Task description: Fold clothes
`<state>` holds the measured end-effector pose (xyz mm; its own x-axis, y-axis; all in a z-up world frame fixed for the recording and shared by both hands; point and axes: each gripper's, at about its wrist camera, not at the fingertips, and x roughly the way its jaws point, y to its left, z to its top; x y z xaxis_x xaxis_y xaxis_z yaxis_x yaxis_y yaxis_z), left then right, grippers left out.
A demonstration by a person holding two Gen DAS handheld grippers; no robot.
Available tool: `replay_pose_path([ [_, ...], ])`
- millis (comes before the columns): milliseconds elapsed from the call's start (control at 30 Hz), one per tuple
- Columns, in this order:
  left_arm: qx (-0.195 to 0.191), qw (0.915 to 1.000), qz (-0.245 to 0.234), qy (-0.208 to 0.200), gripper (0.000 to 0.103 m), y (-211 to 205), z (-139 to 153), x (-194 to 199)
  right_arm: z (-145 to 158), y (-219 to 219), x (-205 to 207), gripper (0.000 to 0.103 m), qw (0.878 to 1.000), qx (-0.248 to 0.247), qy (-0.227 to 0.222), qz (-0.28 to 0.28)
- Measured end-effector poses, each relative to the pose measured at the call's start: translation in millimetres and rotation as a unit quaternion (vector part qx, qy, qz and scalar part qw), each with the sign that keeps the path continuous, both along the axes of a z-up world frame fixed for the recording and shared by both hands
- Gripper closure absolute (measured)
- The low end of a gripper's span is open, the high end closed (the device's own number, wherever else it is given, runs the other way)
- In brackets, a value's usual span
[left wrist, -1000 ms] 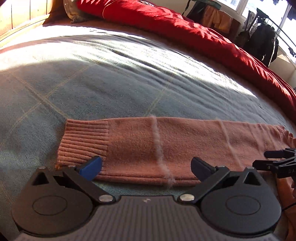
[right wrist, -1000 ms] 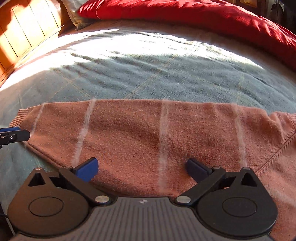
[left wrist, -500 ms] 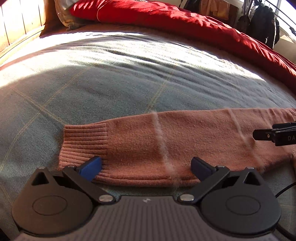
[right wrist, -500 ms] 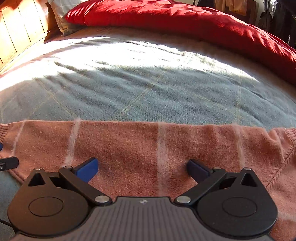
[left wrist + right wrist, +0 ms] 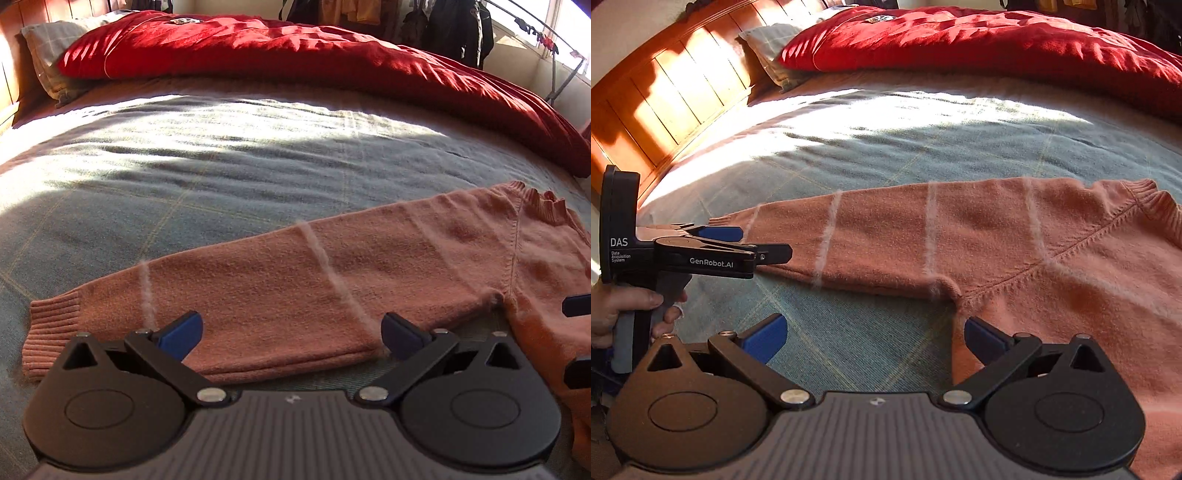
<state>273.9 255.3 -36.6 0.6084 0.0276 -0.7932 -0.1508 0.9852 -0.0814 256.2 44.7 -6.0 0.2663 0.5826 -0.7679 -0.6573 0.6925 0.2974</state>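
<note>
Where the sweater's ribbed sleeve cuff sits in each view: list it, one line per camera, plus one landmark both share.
Left wrist: ribbed sleeve cuff lies at lower left, just left of the left gripper.
Right wrist: the cuff is left of centre, partly hidden behind the left gripper.
Shared landmark: the red duvet across the far side of the bed.
</note>
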Motion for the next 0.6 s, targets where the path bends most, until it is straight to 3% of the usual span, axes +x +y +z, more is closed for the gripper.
replay_pose_path([
  [200, -0.015, 0.9965, -0.081, -0.013, 0.001, -85, 20, 23, 24, -95, -4, 0.0, 0.997, 0.014, -0.029, -0.073],
  [367, -0.016, 0.9909, -0.134, 0.003, 0.001, -148, 27, 19, 27, -172, -20, 0.0, 0.991, -0.005, -0.038, -0.129],
  [600, -0.014, 0.9814, -0.186, 0.045, 0.001, -216, 31, -10, 0, -241, -45, 0.0, 0.989, -0.049, 0.019, -0.14],
])
